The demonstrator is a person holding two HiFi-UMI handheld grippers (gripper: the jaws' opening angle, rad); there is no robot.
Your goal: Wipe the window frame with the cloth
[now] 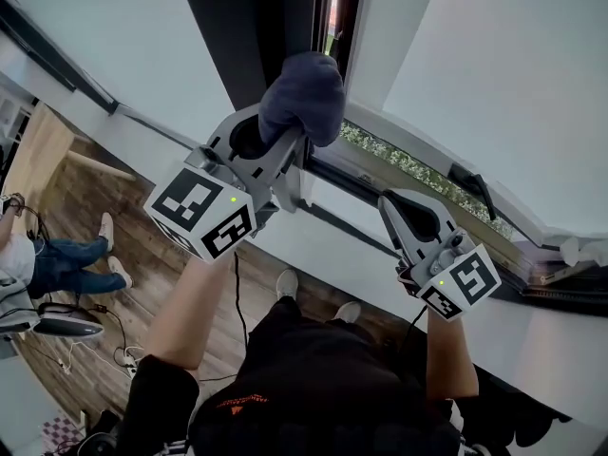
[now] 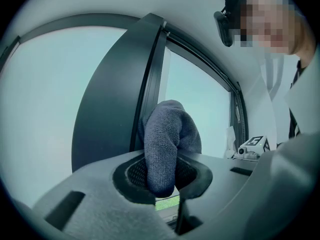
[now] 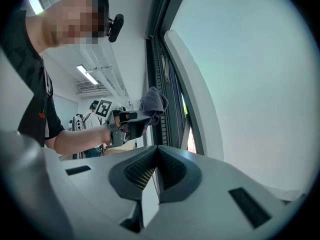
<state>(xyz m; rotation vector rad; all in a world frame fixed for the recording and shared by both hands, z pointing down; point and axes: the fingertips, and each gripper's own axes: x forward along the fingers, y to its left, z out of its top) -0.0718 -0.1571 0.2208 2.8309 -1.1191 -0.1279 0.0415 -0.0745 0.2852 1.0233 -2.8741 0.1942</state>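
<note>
Left tool (image 1: pixel 290 148) pinches cloth (image 1: pixel 304 98) at window frame (image 1: pixel 255 27); right tool (image 1: pixel 389 203) closed; wood floor (image 1: pixel 142 274) below.

The left gripper (image 1: pixel 288 148) is raised to the window, its jaws closed on a dark blue cloth (image 1: pixel 304 95) that bulges out above them and covers part of the dark upright of the window frame (image 1: pixel 252 27). The right gripper (image 1: pixel 389 202) hangs lower and well apart from it, near the frame's lower rail, jaws drawn together on nothing. Each carries a marker cube (image 1: pixel 204 212) (black squares on white). Below show the person's black shirt (image 1: pixel 313 378) and 2 pale shoes (image 1: pixel 286 283) on a wooden floor (image 1: pixel 142 245). The jeans-clad legs of another person (image 1: pixel 57 259) show at the left edge.
</note>
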